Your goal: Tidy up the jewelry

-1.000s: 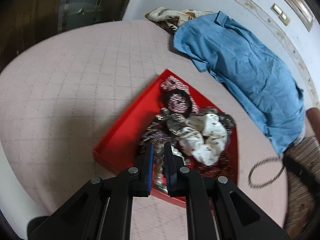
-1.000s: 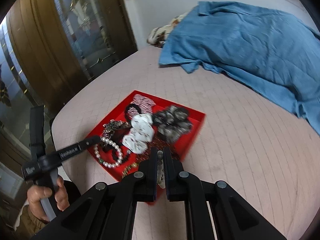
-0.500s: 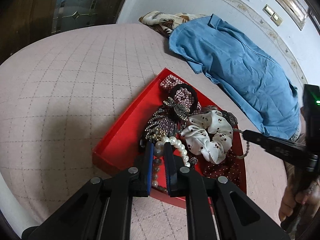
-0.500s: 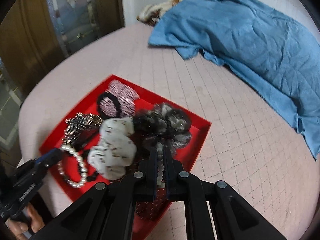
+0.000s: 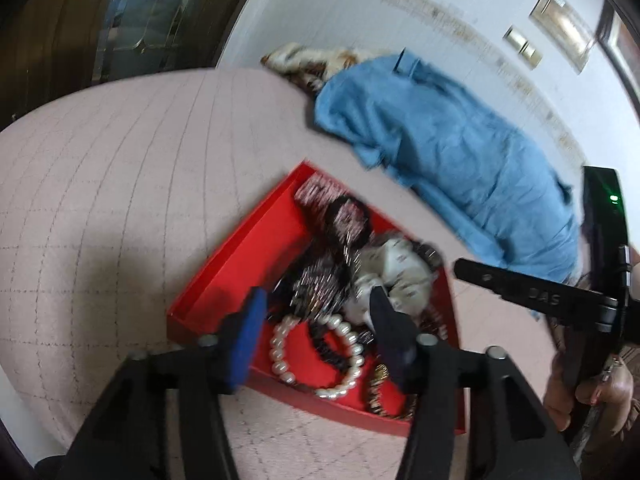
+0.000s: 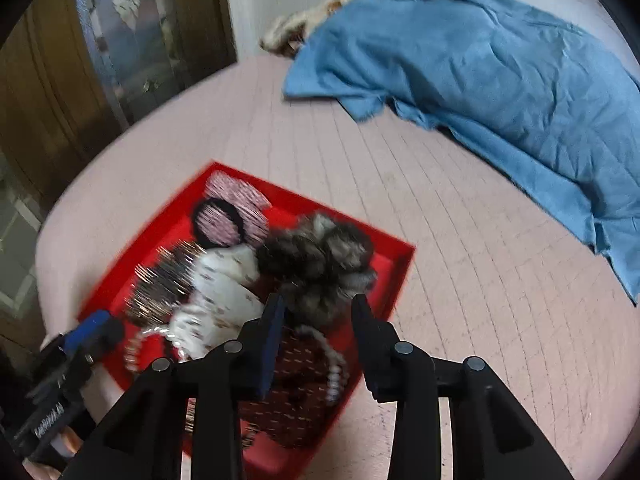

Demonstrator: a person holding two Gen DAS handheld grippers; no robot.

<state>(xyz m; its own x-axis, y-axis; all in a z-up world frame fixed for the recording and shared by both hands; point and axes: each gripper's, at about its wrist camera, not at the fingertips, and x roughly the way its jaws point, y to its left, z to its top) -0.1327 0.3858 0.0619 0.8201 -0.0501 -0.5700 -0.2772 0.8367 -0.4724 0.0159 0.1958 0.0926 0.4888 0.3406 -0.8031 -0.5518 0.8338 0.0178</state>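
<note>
A red tray (image 5: pixel 240 240) (image 6: pixel 152 232) on the bed holds a pile of hair ties and jewelry. My left gripper (image 5: pixel 318 300) hangs over its near corner with its jaws opening. A white pearl bracelet (image 5: pixel 280 344) lies in the tray beneath them, free of both pads. My right gripper (image 6: pixel 318 304) hovers over the tray's other side, its jaws also opening. A pale bead string (image 6: pixel 334 360) rests on a dark red dotted scrunchie (image 6: pixel 288 396) under it, untouched. A grey fuzzy scrunchie (image 6: pixel 320 252) and a white scrunchie (image 6: pixel 224 280) (image 5: pixel 400 268) lie just beyond.
A blue shirt (image 5: pixel 440 152) (image 6: pixel 480 60) is spread along the bed's far side by the wall, with a patterned cloth (image 5: pixel 304 60) behind it. The pink quilted bedcover (image 5: pixel 120 180) (image 6: pixel 480 260) surrounds the tray. A dark wooden door (image 6: pixel 60 80) stands left.
Both grippers were shut, the left on the pearl bracelet and the right on the bead string. Both have now let go, and the pieces lie in the tray. The right gripper came down over it.
</note>
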